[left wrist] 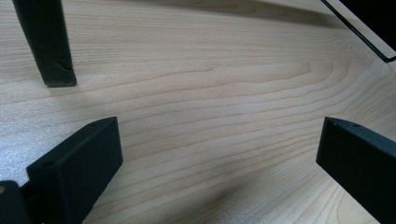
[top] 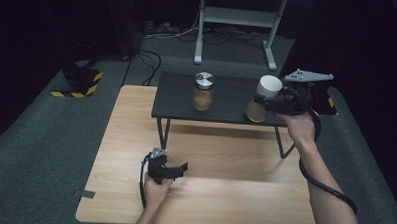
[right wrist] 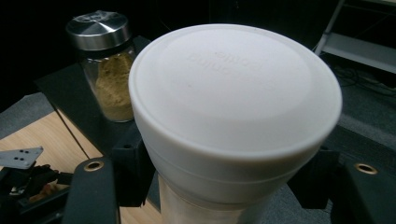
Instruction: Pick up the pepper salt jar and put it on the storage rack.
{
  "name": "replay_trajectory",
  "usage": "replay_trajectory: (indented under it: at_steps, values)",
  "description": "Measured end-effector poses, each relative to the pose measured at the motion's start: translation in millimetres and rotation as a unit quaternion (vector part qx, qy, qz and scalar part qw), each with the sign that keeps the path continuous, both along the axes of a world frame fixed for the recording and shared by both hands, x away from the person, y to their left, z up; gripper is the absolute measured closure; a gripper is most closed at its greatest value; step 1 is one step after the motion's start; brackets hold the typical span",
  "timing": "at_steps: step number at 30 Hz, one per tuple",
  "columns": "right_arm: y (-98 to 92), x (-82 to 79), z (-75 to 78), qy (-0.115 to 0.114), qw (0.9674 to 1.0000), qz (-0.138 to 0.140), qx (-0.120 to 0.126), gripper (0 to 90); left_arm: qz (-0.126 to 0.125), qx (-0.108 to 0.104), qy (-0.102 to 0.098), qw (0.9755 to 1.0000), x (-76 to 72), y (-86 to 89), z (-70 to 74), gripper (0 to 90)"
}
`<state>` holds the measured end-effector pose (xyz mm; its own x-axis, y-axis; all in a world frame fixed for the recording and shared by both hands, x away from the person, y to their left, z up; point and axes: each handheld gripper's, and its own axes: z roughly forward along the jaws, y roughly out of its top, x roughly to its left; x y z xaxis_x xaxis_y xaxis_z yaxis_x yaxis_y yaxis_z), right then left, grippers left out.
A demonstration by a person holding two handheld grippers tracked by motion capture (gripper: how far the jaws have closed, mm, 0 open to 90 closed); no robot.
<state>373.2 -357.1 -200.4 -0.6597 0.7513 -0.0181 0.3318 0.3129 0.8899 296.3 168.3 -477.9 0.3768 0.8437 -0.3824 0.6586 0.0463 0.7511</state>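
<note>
R gripper (top: 265,100) clamped on the white-lid jar (top: 263,97), tilted, at the right end of the small black shelf (top: 226,113). I judge it's mid-carry, w/ the other jar (top: 203,91) standing further left. L gripper (top: 177,170) idle on the table (top: 135,140), jaws wide, empty. Next: I level it and set it down clear of the edge.

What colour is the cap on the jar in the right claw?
White cap, clearest in the right gripper view.
</note>
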Motion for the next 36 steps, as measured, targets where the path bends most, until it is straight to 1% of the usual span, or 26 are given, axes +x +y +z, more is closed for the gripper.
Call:
replay_trajectory:
  at_steps: [5, 15, 19, 26, 31, 36]
  values:
    - [3.4, 4.4, -0.7, -0.003, 1.0, -0.006, -0.005, 35.0, 0.002, -0.002, -0.001, 1.0, -0.7, 0.1, -0.4, 0.5]
    - [9.6, 13.5, -1.5, 0.005, 0.9999, -0.011, -0.01, 35.0, 0.001, -0.002, -0.001, 1.0, -0.9, 0.3, -0.5, 0.5]
    - [10.6, 15.8, -3.1, 0.007, 0.9999, -0.013, -0.008, 35.0, 0.003, -0.001, -0.002, 1.0, -1.2, 0.0, -0.4, 0.5]
    - [11.7, 17.2, -3.7, 0.007, 0.9999, -0.013, -0.008, 35.0, 0.002, -0.001, -0.002, 1.0, -1.5, -0.2, -0.5, 0.5]
    - [13.5, 16.3, -5.3, 0.001, 0.9999, -0.012, -0.011, 35.0, 0.002, -0.001, -0.002, 1.0, -1.4, -0.1, -0.5, 0.5]
    - [11.6, 15.0, -9.1, -0.003, 0.9999, -0.013, -0.004, 34.9, 0.001, 0.0, -0.001, 1.0, -1.0, -0.4, -0.1, 0.5]
